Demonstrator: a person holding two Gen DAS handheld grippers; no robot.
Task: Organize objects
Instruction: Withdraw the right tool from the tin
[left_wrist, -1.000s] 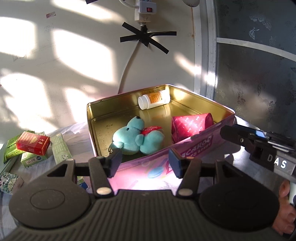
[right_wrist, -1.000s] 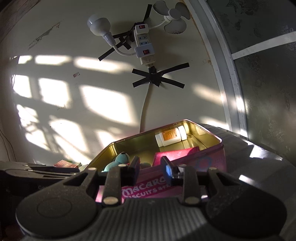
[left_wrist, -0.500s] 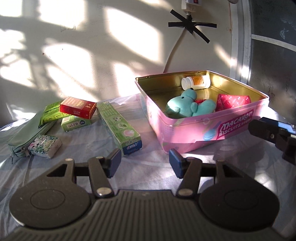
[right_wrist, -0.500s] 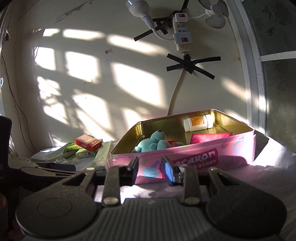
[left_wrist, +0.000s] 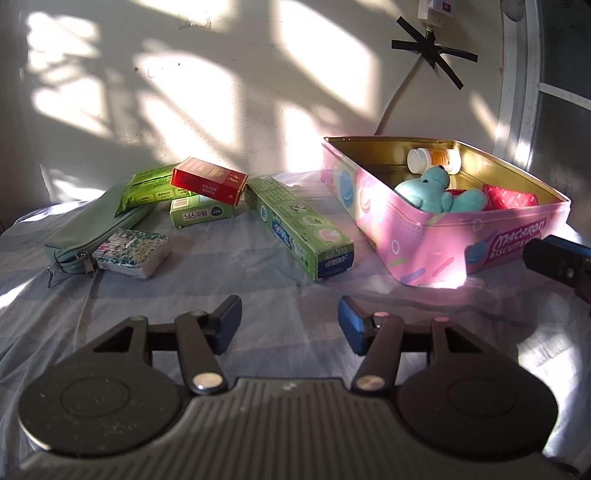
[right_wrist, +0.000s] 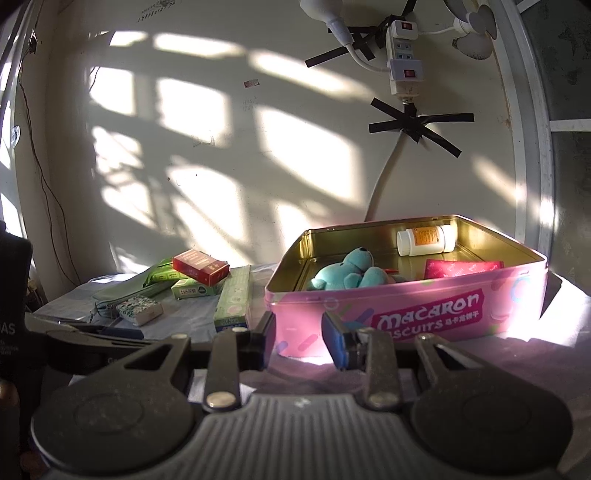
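Left wrist | pink tin (left_wrist: 424, 236) open, gold inside | teal plush (left_wrist: 436, 192)

A white power strip (right_wrist: 402, 55) is fixed to the sunlit wall (right_wrist: 221, 147) with crossed black tape (right_wrist: 417, 125), its cable (right_wrist: 384, 177) dropping behind the cloth-covered surface (left_wrist: 258, 273).

A pink tin (right_wrist: 424, 314) holds a teal plush (right_wrist: 347, 273), white bottle (right_wrist: 424, 240) and red packet (right_wrist: 461, 267).

A room in a home.
A power strip (right_wrist: 403, 55) is taped to a sunlit plaster wall (right_wrist: 207, 155); household odds lie on a cloth-covered surface (left_wrist: 258, 273).
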